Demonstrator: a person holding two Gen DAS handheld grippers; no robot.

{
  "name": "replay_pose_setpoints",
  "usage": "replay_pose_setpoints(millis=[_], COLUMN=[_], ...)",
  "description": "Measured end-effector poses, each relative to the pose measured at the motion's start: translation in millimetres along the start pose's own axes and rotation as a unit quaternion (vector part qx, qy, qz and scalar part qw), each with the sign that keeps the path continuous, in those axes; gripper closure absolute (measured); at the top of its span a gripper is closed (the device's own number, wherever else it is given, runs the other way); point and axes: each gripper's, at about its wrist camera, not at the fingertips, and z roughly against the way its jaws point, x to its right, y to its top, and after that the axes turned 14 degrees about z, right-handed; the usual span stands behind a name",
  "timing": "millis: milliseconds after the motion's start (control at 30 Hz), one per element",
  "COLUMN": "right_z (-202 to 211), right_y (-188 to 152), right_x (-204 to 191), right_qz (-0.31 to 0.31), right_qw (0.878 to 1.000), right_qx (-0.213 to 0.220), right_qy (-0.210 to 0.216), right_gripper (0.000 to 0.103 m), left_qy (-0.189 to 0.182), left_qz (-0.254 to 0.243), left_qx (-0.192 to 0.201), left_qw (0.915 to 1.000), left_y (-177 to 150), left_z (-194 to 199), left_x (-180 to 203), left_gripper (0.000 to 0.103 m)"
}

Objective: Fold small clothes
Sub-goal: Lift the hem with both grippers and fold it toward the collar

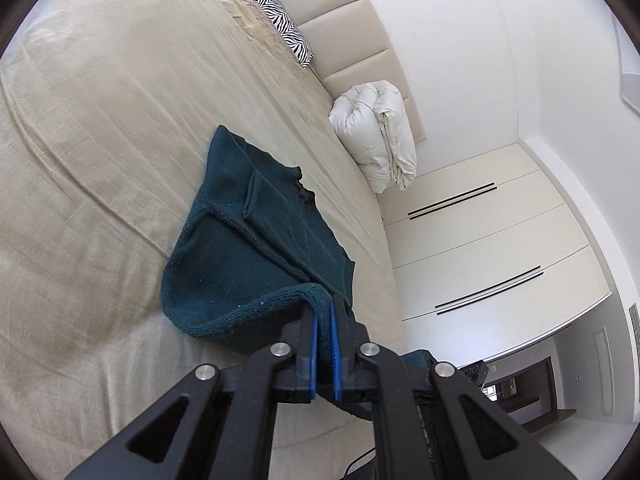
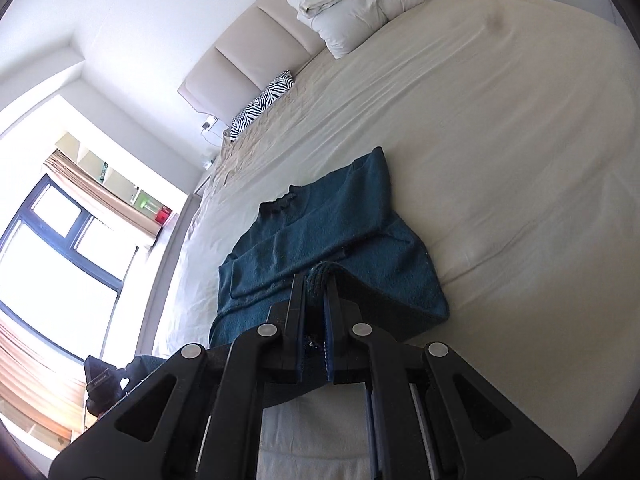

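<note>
A small dark teal knitted sweater (image 1: 224, 248) lies on the beige bed sheet (image 1: 100, 140), sleeves folded across its body and its ruffled collar toward the headboard. My left gripper (image 1: 325, 304) is shut on the ribbed bottom hem, which is lifted off the sheet. In the right wrist view the same sweater (image 2: 320, 220) is seen from the other side, and my right gripper (image 2: 318, 280) is shut on a bunched bit of the hem, also raised above the bed. The near part of the sweater hangs as a fold between the two grips.
A rolled white duvet (image 1: 376, 132) and a zebra-print pillow (image 1: 284, 28) rest against the padded headboard (image 1: 352, 32). White wardrobe doors (image 1: 480, 248) stand beyond the bed's edge. A window with curtains (image 2: 60, 240) is on the other side.
</note>
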Motion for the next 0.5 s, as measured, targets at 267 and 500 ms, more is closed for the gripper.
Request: replay_pose_setpoints(millis=[267,500], right_z=[-45.2,-96.7], right_y=[53.5,91.7], right_x=[1.2,18.4], right_qz=[0.011,0.003], right_qw=[1.000,0.999], right_qx=[0.014,0.018], right_qy=[-0.023,-0.047], right_gripper=[0.097,0.097], left_qy=[-0.013,-0.011], left_qz=[0.018,0.044], left_qx=[0.015,0.026], left_qw=[0.9996,0.9986], left_y=[44.2,91.2], left_z=[-30.1,-62.4], left_x=[10.6,5.5], left_gripper=[0.096,0.096])
